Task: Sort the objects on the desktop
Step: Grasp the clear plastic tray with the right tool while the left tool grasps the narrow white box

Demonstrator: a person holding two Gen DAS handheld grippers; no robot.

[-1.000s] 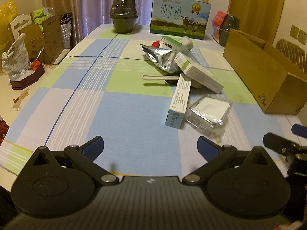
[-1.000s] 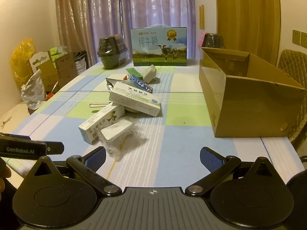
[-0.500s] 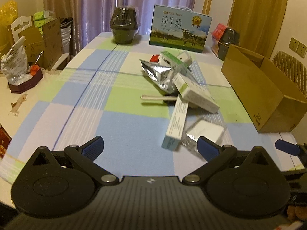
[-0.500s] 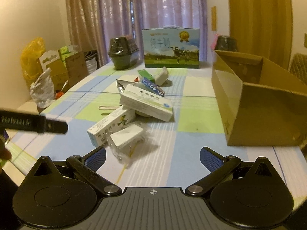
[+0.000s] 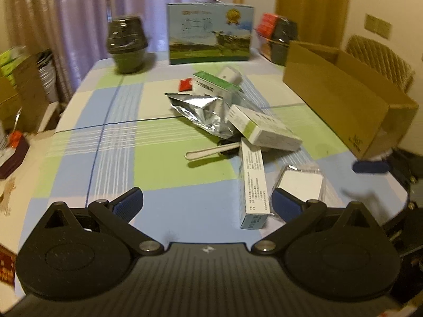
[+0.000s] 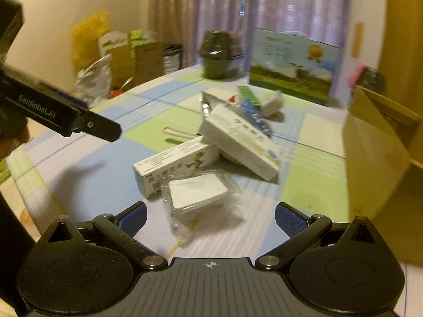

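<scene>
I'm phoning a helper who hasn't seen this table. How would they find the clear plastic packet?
Start at the open cardboard box and look left to the pile. At its near edge lies the clear plastic packet, the only see-through item, holding a white pad.

The tablecloth (image 5: 164, 163) is showing a check of pale blue, light green and cream blocks, crossed by thin white stripes and dark blue lines. The cardboard box (image 5: 343, 105) is showing plain brown. The foil pouch (image 5: 203, 111) is showing crinkled silver. The long carton (image 5: 252, 182) is showing white with a light blue end; the upper carton (image 5: 264, 129) is showing white with a green edge. The packet (image 5: 301, 185) is showing white inside clear wrap. The small sachet (image 5: 185, 84) is showing red. The milk case (image 5: 208, 37) is showing blue sky over green pasture. The curtains (image 5: 79, 13) are showing mauve. The pads (image 5: 129, 204) of both grippers are showing dark blue on black frames.
</scene>
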